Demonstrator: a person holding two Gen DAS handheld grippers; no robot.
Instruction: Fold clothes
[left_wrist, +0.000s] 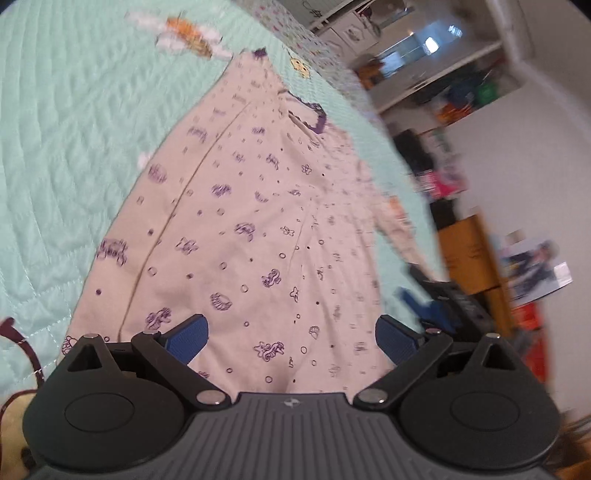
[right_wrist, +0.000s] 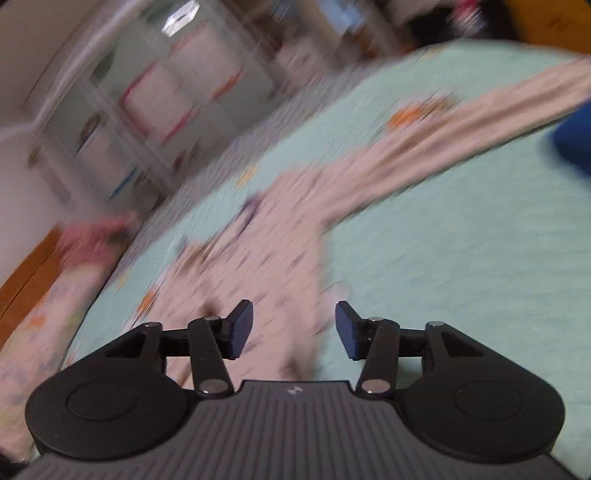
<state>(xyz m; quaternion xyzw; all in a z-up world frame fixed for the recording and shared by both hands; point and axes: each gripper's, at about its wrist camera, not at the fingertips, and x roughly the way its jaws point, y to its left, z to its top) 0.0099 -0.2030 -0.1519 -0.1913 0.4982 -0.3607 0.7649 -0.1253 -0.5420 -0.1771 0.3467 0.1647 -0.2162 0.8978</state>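
Observation:
A cream garment (left_wrist: 251, 206) with small purple prints lies spread on the mint quilt (left_wrist: 62, 147). Its purple-trimmed neckline (left_wrist: 314, 116) is at the far end. My left gripper (left_wrist: 291, 341) hovers over the near hem, jaws wide apart, with nothing between its blue pads (left_wrist: 186, 341). To the right, by the sleeve, is a blurred blue and black shape (left_wrist: 432, 302), seemingly the other gripper. The right wrist view is blurred: the garment (right_wrist: 266, 254) stretches away, one long sleeve (right_wrist: 461, 122) running to the upper right. My right gripper (right_wrist: 294, 330) stands open above the cloth, gripping nothing.
The bed's edge (left_wrist: 369, 110) runs along the right, with cluttered shelves (left_wrist: 461, 74) and a wooden cabinet (left_wrist: 469, 254) beyond. Through the right wrist camera I see a white shelf unit (right_wrist: 147, 110), a patterned pillow (right_wrist: 48, 317) at the left, and a blue blur (right_wrist: 572, 140) at the right edge.

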